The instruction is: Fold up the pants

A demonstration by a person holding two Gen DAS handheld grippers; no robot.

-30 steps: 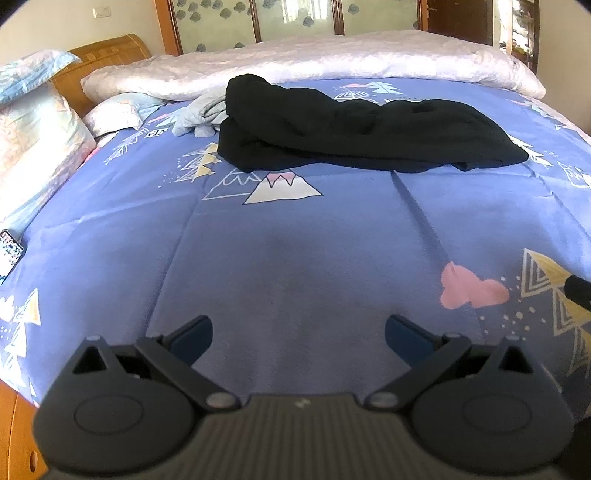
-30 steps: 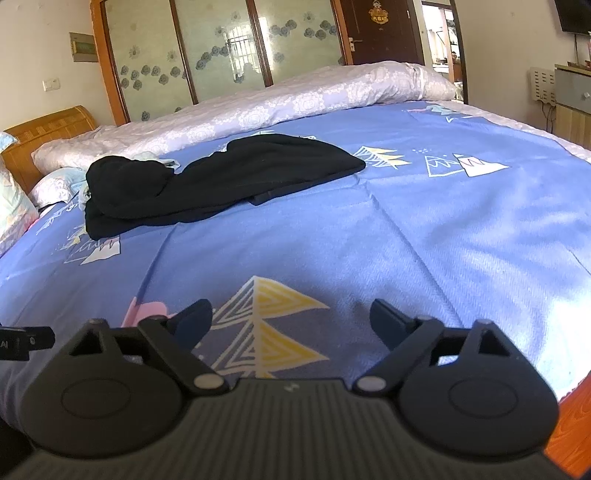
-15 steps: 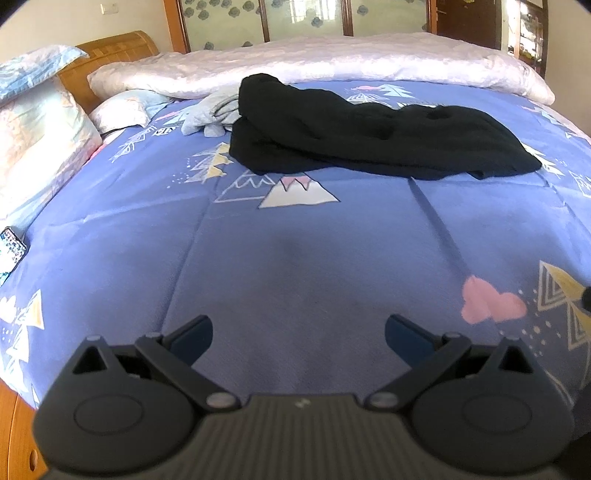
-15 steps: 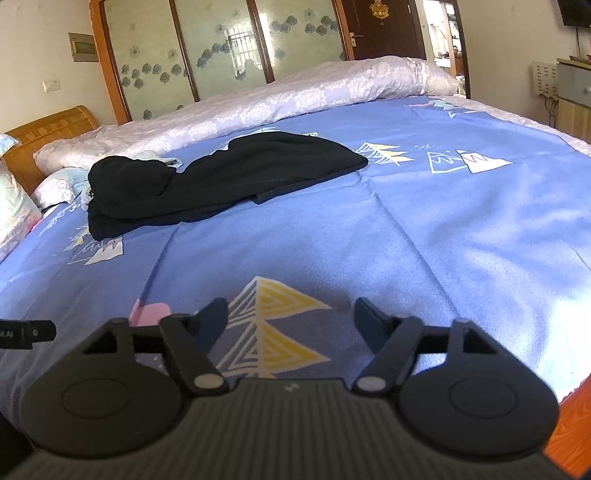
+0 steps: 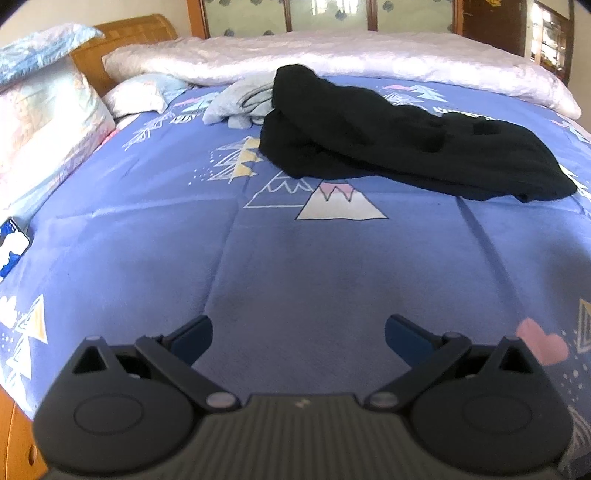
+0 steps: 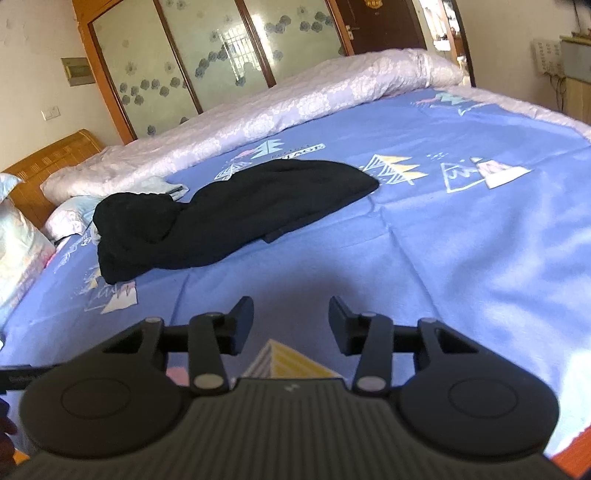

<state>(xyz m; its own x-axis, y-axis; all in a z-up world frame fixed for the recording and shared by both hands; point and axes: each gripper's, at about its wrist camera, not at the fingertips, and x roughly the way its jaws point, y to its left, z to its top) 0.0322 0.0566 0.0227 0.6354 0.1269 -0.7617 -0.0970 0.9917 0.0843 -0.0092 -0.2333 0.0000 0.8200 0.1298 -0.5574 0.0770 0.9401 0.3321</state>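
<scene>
1. Black pants (image 5: 399, 147) lie bunched mid-bed on the blue sheet (image 5: 332, 266), well apart from both grippers.
2. Left gripper (image 5: 297, 332) spread wide, empty; right gripper (image 6: 291, 319) partly parted, empty.
3. Risk: pinching sheet or only one layer; grey garment (image 5: 240, 103) touches the pants and may drag along.
4. No containers visible.

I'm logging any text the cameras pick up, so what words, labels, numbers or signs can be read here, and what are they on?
No text can be read for certain.
Lettering band printed on the blue bedsheet: too blurred to read.
Print on the black bar at the lower left edge: too small to read.
Gold emblem on the dark door: no characters legible.
Wall panel: no readable marks.
Black pants: no label visible.
</scene>
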